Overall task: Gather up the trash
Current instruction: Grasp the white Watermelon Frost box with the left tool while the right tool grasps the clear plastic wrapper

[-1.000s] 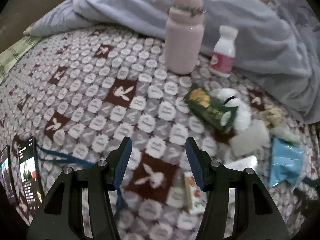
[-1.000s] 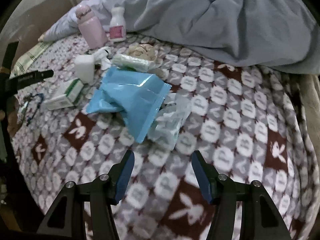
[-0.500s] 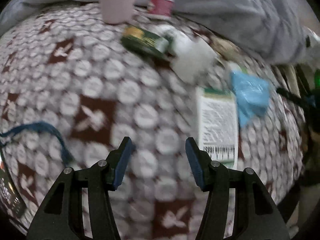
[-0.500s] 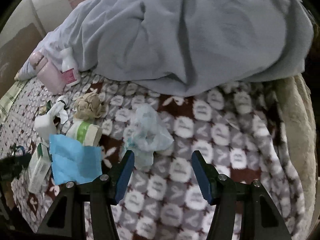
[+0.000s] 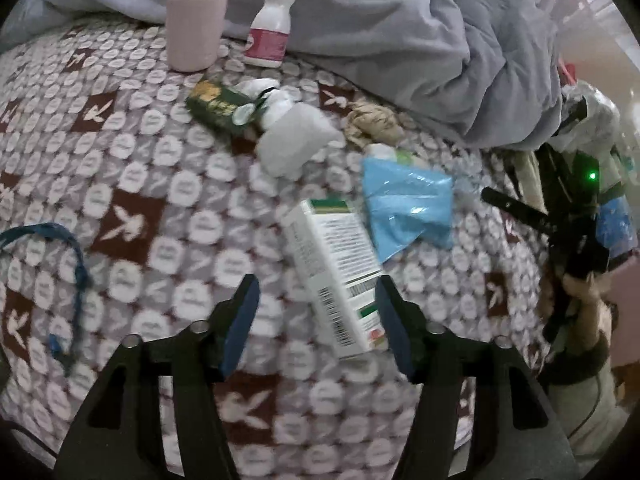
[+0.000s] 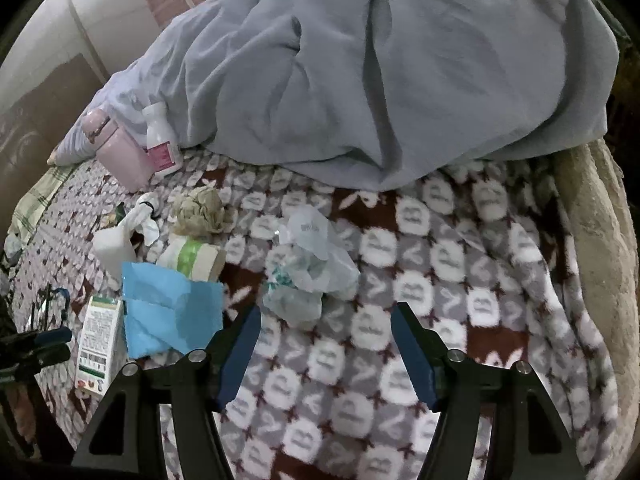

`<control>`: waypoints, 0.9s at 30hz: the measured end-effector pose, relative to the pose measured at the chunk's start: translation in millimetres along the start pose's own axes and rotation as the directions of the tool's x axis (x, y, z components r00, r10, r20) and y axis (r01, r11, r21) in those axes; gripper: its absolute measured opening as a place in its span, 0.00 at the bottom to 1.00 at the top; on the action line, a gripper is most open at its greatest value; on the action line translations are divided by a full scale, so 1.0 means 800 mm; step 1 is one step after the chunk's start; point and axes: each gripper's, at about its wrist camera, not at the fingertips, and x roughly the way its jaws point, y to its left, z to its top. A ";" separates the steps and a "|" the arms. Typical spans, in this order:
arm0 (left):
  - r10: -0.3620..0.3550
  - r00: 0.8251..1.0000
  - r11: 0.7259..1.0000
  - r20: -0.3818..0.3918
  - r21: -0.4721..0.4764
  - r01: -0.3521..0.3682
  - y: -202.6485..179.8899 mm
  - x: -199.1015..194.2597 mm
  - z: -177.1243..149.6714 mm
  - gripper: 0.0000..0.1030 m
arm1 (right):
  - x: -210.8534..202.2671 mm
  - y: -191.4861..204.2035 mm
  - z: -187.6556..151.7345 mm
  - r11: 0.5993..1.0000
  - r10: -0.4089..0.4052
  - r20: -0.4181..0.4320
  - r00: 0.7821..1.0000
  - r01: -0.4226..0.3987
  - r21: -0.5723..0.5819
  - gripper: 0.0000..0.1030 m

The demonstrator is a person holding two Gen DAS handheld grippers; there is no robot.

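Observation:
Trash lies scattered on a patterned bed blanket (image 5: 160, 208). A white and green carton (image 5: 336, 272) lies flat with its near end between the tips of my left gripper (image 5: 316, 312); the jaws are opening and the pads stand clear of it. Beside it are a blue wrapper (image 5: 404, 204), a white tissue pack (image 5: 296, 140), a dark green packet (image 5: 220, 106) and a crumpled brown paper (image 5: 374, 122). My right gripper (image 6: 324, 344) hovers just short of a crumpled clear plastic bag (image 6: 312, 268), jaws opening, nothing between them. The carton (image 6: 98, 340) and blue wrapper (image 6: 172, 304) lie to its left.
A pink flask (image 5: 196, 20) and a small white bottle with a red label (image 5: 270, 28) stand at the back, against a heaped grey-blue duvet (image 6: 380, 72). A blue cord (image 5: 72, 264) lies at the left. A striped roll (image 6: 192, 258) lies by the wrapper. The bed edge (image 6: 592, 240) runs along the right.
My left gripper swung right until the white carton came between its tips, and its jaws widened. The right gripper moved off the blue wrapper toward the clear plastic bag, jaws wider too.

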 end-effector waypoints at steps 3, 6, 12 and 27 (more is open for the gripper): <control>0.065 0.998 0.998 0.019 0.013 -0.065 -0.020 0.014 0.003 0.61 | 0.001 -0.001 0.001 1.000 0.001 0.010 1.000 -0.001 0.014 0.65; 0.129 0.991 0.991 0.025 0.011 -0.130 -0.035 0.034 0.003 0.62 | 0.002 -0.004 0.002 1.000 0.002 0.010 1.000 -0.002 0.026 0.65; 0.232 0.973 0.972 0.005 0.025 -0.232 -0.052 0.071 -0.001 0.62 | 0.013 -0.003 0.009 1.000 -0.008 0.008 1.000 0.007 0.021 0.67; 0.120 0.992 0.993 0.037 -0.015 -0.120 -0.044 0.045 -0.018 0.55 | 0.011 0.012 -0.005 0.999 0.037 0.051 0.998 -0.036 -0.031 0.24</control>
